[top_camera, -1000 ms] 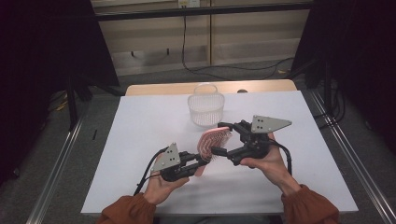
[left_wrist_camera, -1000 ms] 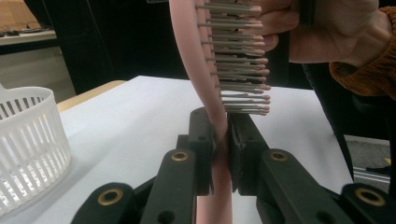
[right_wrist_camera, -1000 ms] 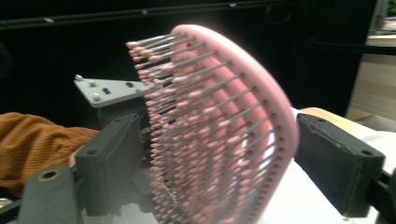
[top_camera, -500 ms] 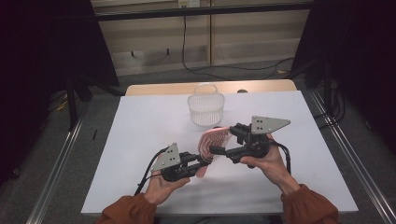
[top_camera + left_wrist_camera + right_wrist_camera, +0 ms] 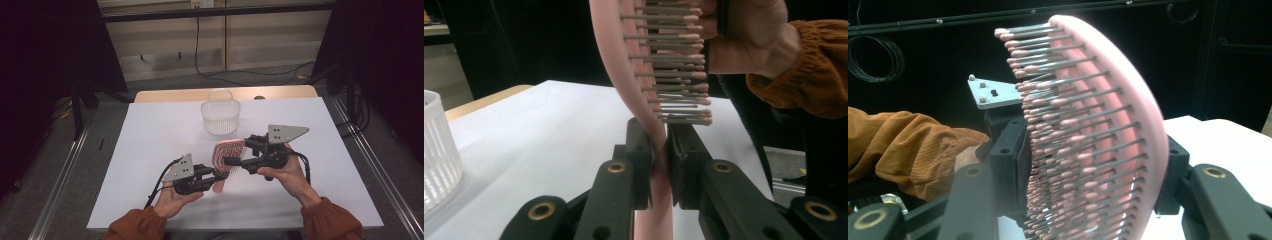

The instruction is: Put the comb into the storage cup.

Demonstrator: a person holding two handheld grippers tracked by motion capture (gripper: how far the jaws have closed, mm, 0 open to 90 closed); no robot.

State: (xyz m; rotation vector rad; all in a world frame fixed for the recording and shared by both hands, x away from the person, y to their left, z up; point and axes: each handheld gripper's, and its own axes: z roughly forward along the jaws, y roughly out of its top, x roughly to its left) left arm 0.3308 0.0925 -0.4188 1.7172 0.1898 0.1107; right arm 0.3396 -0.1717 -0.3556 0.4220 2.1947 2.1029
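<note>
Wide bare table (image 5: 150, 140) lies to the left and front, easy passage there. Straight behind the hairbrush (image 5: 227, 156), a white basket (image 5: 220, 116) stands near, blocking that way. The left gripper (image 5: 220, 176) and right gripper (image 5: 229, 161) crowd the brush from both sides, leaving little gap between them.
</note>
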